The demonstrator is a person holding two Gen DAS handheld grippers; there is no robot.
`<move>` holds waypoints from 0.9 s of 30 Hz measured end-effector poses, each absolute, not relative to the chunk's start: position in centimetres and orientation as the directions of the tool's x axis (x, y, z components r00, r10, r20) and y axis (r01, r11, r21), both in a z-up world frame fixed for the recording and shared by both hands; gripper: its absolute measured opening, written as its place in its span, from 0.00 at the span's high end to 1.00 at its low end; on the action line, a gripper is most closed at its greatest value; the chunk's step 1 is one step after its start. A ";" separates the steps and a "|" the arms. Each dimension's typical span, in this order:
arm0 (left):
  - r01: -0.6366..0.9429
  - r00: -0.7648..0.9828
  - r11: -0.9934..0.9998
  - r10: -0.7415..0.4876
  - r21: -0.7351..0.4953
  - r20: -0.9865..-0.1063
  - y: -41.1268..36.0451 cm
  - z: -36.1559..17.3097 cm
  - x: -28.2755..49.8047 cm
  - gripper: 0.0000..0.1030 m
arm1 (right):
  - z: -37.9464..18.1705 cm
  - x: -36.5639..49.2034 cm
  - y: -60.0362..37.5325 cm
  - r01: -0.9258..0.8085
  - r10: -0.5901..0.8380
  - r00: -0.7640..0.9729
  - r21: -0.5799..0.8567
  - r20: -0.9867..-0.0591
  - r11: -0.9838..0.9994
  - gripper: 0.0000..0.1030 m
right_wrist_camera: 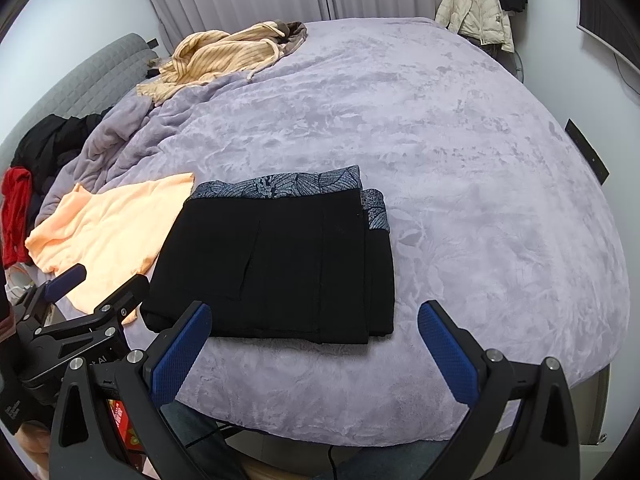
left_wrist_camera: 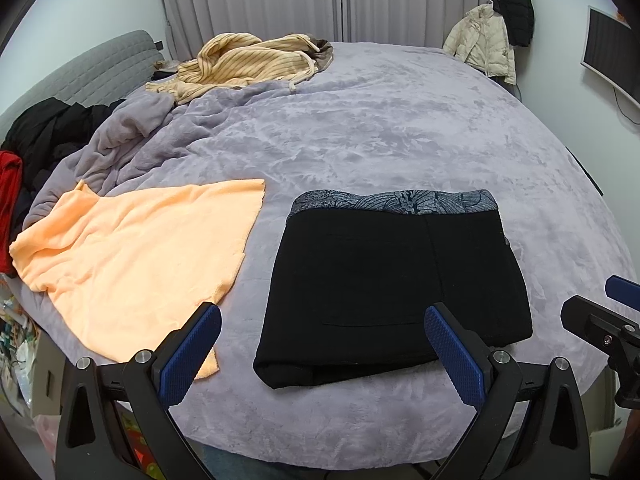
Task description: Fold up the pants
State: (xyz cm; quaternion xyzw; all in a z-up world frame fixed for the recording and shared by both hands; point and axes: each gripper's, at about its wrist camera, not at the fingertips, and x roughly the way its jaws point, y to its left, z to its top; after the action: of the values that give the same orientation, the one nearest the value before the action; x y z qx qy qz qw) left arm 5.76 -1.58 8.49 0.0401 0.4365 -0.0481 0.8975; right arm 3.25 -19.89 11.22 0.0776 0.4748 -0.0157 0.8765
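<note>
My black pants (left_wrist_camera: 394, 292) lie folded on the bed (left_wrist_camera: 380, 128), orange cloth (left_wrist_camera: 132, 256) left; both my grippers' fingers (left_wrist_camera: 190, 356) (right_wrist_camera: 448, 354) gape wide, empty.

We see black pants (left_wrist_camera: 394, 284) with a grey-blue leaf-patterned waistband (left_wrist_camera: 394, 202); at nine o'clock, a peach cloth (left_wrist_camera: 128, 256); at eleven, a tan striped garment (left_wrist_camera: 244, 62); all on a lilac-grey blanket (left_wrist_camera: 380, 128); our gripper pads (left_wrist_camera: 454, 354) are blue, dimpled.
</note>
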 end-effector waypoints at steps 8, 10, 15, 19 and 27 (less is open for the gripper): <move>0.121 0.614 0.992 -0.052 0.029 -0.787 -1.6 8.5 5.8 0.01 | 11.2 3.3 -19.9 0.102 0.046 0.549 0.121 -0.835 0.987 0.00; 0.122 0.614 0.992 -0.052 0.030 -0.788 -1.5 8.5 5.8 0.01 | 11.1 3.3 -20.0 0.103 0.044 0.546 0.120 -0.836 0.987 0.00; 0.124 0.620 0.991 -0.041 0.046 -0.783 -1.6 8.5 5.8 0.01 | 10.9 3.2 -20.1 0.105 0.042 0.545 0.118 -0.837 0.987 0.00; 0.130 0.630 0.989 -0.026 0.072 -0.776 -1.8 8.3 5.9 0.01 | 10.5 3.2 -20.4 0.109 0.040 0.542 0.118 -0.840 0.987 0.00; 0.130 0.616 0.990 -0.045 0.046 -0.786 -1.5 7.8 6.0 0.01 | 10.2 3.2 -20.3 0.120 0.025 0.529 0.104 -0.848 0.987 0.00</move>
State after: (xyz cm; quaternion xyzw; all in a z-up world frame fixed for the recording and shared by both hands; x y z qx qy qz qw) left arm 6.02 -1.54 7.82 0.0492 0.4354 -0.0487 0.8976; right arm 3.24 -20.29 10.21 0.0751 0.4844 -0.0272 0.8712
